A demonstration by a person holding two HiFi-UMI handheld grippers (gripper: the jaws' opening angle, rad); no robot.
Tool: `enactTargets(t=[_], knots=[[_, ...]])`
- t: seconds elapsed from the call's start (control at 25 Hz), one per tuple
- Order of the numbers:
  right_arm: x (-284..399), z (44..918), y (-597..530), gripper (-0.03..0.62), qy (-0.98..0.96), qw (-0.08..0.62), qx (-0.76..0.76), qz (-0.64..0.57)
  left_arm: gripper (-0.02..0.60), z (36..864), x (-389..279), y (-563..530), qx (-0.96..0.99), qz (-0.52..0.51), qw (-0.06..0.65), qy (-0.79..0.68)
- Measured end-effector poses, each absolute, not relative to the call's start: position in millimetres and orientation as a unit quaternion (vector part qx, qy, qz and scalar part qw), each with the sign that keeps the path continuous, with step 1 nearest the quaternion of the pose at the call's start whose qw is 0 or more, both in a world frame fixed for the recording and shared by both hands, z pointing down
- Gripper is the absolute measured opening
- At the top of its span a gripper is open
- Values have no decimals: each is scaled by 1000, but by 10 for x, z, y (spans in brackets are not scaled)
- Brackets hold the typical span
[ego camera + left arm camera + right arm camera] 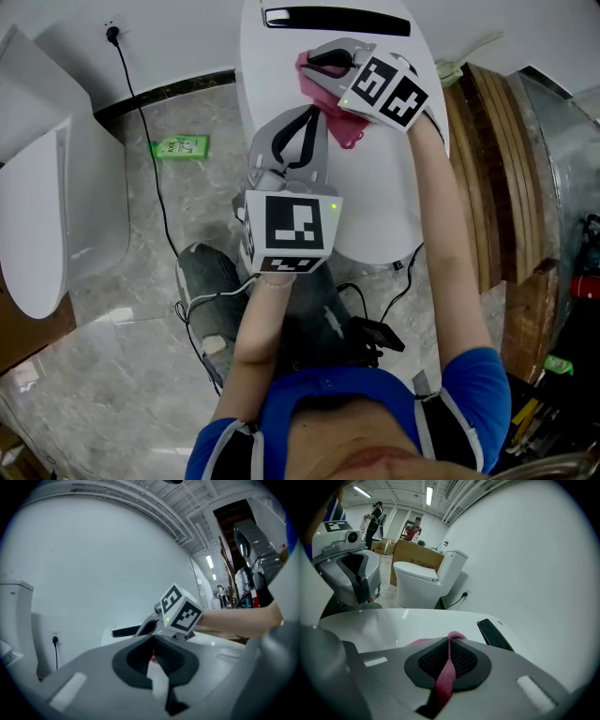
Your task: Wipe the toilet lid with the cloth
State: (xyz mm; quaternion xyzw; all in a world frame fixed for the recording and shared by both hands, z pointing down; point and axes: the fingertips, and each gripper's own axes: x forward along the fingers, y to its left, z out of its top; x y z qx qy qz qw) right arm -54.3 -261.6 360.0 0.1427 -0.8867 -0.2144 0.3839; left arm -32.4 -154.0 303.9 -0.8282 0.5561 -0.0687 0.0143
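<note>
The white toilet lid (375, 192) fills the top middle of the head view, with a black panel (337, 19) at its back. A pink cloth (345, 129) lies on the lid's far left part. My right gripper (316, 64) is shut on the cloth, which shows as a pink strip (446, 670) pinched between its pads and spilling onto the lid (393, 625). My left gripper (305, 114) hovers over the lid's near left part, just in front of the cloth, jaws together and empty. From the left gripper (153, 656) view, the right gripper (146, 629) is straight ahead.
A second white toilet (47, 216) stands at the left, with a black cable (155, 187) from a wall socket and a green packet (180, 146) on the floor. Wooden boards (497, 169) lean at the right. Cables lie on the floor near the person's knee (211, 272).
</note>
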Motion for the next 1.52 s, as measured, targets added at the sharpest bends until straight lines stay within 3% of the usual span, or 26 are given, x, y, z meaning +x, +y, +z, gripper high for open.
enactTargets(t=[1.52], knots=[[-605, 3595, -2591, 9, -891, 394, 116, -196, 2, 3040, -598, -1609, -798, -69, 2, 599]])
